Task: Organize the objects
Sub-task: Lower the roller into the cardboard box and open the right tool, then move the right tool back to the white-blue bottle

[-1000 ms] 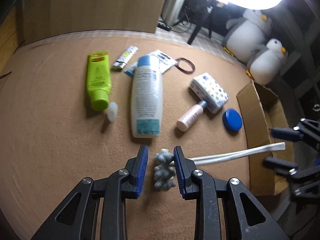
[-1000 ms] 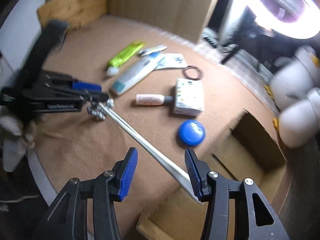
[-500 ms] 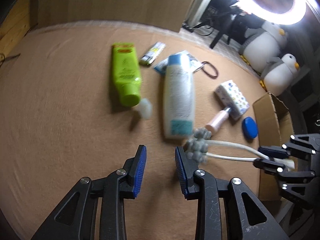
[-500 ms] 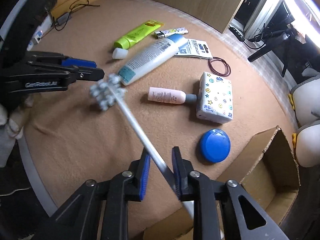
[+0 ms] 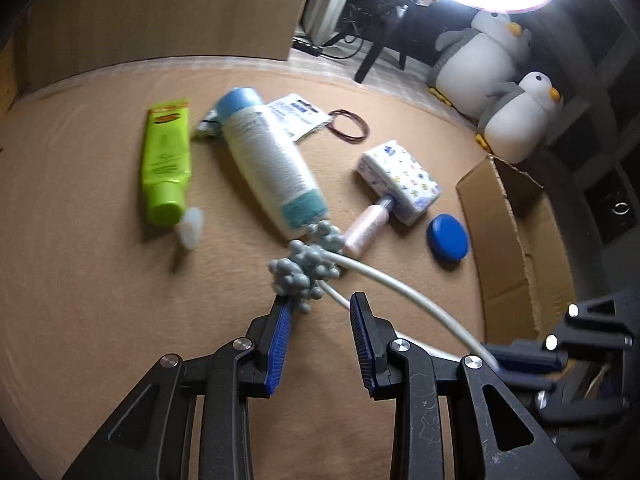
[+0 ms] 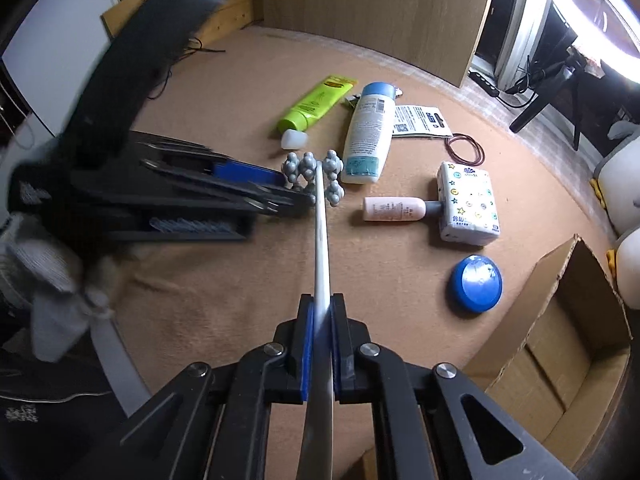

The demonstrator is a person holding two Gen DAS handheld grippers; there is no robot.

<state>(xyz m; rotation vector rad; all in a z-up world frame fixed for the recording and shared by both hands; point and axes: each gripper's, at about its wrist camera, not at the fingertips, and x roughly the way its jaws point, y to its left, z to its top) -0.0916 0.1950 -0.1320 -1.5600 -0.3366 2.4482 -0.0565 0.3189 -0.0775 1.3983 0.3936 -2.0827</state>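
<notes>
A massager with a long white handle (image 6: pixel 322 240) and a grey knobbed head (image 6: pixel 312 172) hangs over the tan mat. My right gripper (image 6: pixel 322 300) is shut on the handle near its end. In the left wrist view the grey head (image 5: pixel 306 270) lies just past my left gripper (image 5: pixel 320 300). That gripper's jaws stand apart and do not press on anything, though the head brushes the left fingertip. The right gripper (image 5: pixel 520 356) shows at the right edge there. An open cardboard box (image 6: pixel 580 320) sits at the right.
On the mat lie a green tube (image 5: pixel 166 160), a white lotion bottle (image 5: pixel 272 164), a small pink bottle (image 5: pixel 366 228), a patterned tissue pack (image 5: pixel 400 180), a blue round lid (image 5: pixel 447 240), hair ties (image 5: pixel 348 124) and a sachet (image 5: pixel 298 114). Two plush penguins (image 5: pixel 492 60) stand behind the box (image 5: pixel 508 240).
The right gripper closed on the white handle. The grey head, first between the left jaws, came out of them and now lies just ahead of the left fingertip.
</notes>
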